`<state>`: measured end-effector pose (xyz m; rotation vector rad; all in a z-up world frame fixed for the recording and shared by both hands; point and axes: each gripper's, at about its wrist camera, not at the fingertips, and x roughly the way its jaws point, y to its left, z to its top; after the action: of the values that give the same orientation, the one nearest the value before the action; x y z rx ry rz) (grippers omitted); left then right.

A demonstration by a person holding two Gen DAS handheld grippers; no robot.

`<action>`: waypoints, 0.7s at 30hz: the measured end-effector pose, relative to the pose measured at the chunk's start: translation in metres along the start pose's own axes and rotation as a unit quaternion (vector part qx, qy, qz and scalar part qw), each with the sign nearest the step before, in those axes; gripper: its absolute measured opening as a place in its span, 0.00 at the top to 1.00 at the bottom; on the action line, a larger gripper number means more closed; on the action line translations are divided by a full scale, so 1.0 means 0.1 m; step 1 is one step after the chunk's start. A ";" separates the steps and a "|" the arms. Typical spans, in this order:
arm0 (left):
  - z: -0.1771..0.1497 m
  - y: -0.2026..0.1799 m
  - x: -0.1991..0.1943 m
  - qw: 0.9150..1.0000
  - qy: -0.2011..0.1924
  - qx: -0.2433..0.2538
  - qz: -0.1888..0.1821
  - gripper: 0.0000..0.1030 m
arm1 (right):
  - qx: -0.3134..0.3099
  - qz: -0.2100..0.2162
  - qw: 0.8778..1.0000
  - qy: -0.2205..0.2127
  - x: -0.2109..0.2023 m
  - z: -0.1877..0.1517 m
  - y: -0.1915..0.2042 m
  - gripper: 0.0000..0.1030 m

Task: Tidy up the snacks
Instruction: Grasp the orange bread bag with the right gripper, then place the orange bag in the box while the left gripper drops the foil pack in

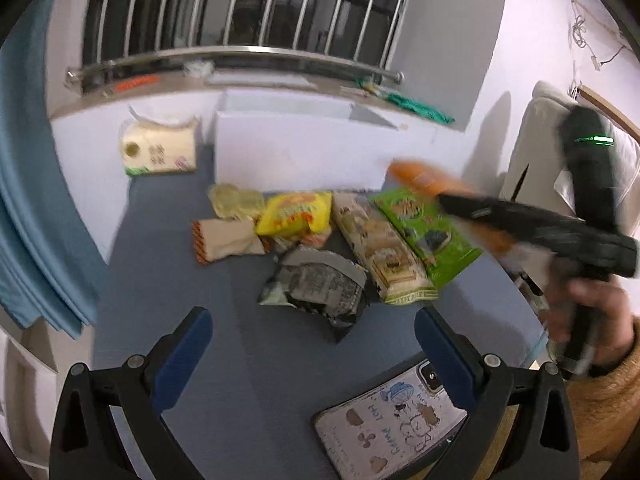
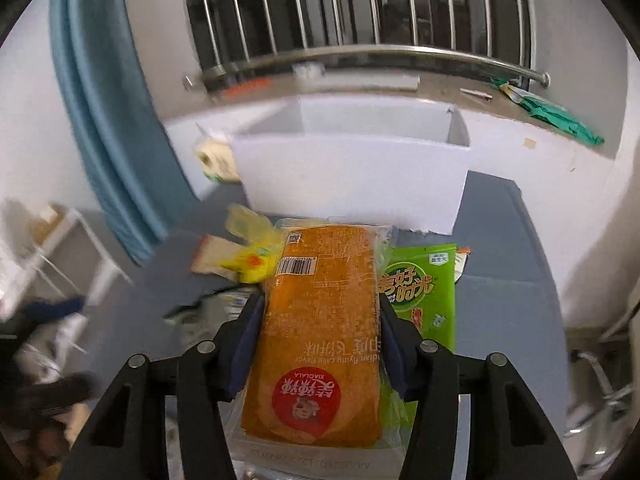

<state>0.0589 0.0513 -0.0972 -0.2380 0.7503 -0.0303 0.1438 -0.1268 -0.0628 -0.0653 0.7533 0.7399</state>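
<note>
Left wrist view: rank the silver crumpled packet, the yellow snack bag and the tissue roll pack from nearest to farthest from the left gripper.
From the left gripper:
1. Silver crumpled packet, just ahead, centre of the blue surface.
2. Yellow snack bag, further back, slightly left.
3. Tissue roll pack, far left, against the wall.

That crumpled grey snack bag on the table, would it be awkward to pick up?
Probably a little. The crumpled grey snack bag looks wrinkled and partly collapsed, so it would likely flop and crush rather than hold its shape. It seems light for its size. Its foil-like sheen suggests the open left gripper and its fingers could slip on it.
</note>
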 end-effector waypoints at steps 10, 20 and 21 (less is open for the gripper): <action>0.14 0.17 0.75 0.996 0.072 -0.039 -0.024 0.00 | 0.028 0.072 0.993 -0.089 -0.72 -0.22 -0.19 0.43; 0.18 0.13 1.14 0.993 0.101 -0.026 -0.062 0.38 | 0.036 0.069 0.992 -0.097 -0.90 -0.38 -0.29 0.43; 0.18 0.12 1.11 0.993 0.097 -0.025 -0.060 0.41 | 0.037 0.068 0.992 -0.096 -0.90 -0.38 -0.29 0.43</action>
<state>0.1522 0.0539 -0.1619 -0.3309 0.9303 -0.1497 0.0950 -0.2133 -0.0395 0.1239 0.6044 0.8349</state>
